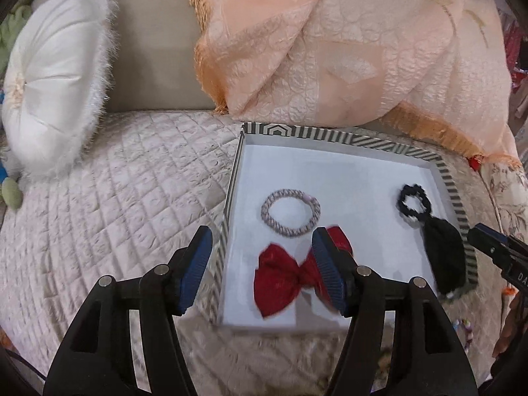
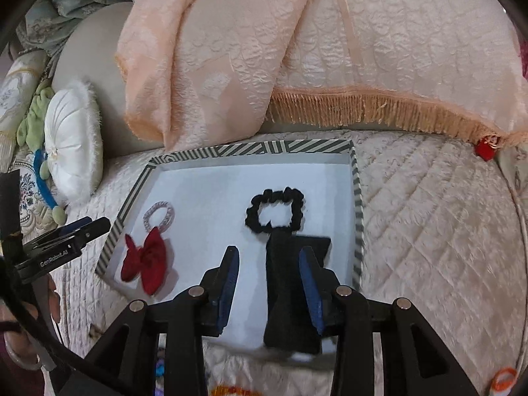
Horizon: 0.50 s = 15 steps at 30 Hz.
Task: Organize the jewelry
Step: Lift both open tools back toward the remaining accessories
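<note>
A white tray with a striped rim (image 1: pixel 363 139) (image 2: pixel 250 150) lies on the quilted bed. In it lie a red bow (image 1: pixel 280 280) (image 2: pixel 145 260), a grey braided hair tie (image 1: pixel 290 213) (image 2: pixel 159 215) and a black scrunchie with long tails (image 1: pixel 429 227) (image 2: pixel 280 250). My left gripper (image 1: pixel 262 264) is open above the tray's left rim, with the red bow beside its right finger. My right gripper (image 2: pixel 269 280) is open over the tray, its fingers either side of the black tails, empty.
A peach fringed blanket (image 1: pixel 330 49) (image 2: pixel 297 49) is heaped behind the tray. A white furry round cushion (image 1: pixel 52 79) (image 2: pixel 72 145) stands at the left. A blue headband (image 2: pixel 43 181) lies by the cushion. Small colourful items (image 2: pixel 503 379) lie near the front edge.
</note>
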Available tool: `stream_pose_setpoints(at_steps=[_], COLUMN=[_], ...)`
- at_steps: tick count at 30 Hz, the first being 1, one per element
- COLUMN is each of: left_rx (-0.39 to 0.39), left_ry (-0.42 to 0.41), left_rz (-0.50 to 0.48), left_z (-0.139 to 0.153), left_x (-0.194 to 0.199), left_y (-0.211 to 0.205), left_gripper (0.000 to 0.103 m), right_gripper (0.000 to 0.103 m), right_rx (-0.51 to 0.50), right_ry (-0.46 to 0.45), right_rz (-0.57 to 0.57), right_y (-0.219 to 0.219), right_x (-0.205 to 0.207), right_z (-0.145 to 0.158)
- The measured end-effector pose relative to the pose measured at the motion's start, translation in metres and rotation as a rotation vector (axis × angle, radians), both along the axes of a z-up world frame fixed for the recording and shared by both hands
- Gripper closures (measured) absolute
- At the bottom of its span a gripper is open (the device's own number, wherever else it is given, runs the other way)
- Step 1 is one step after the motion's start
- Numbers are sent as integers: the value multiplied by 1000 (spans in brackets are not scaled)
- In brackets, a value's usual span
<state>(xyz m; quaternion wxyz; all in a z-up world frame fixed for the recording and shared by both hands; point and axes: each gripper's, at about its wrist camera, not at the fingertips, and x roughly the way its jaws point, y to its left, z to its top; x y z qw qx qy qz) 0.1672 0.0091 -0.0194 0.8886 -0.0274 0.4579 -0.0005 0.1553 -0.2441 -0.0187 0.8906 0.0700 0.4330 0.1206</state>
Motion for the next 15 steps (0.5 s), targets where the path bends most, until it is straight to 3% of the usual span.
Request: stream_pose_setpoints(at_steps=[7,15], left_rx=[77,76], left_ry=[-76,-114], left_rz=[-27,-27], left_z=[21,32], left_x=[-51,-103], left_y=[-8,-9], left_gripper=[40,40], right_gripper=[63,55], right_rx=[-51,-49], right_ry=[-27,-32], right_rz=[6,10], right_y=[3,-5], right_x=[-43,-97], right_z=[14,18])
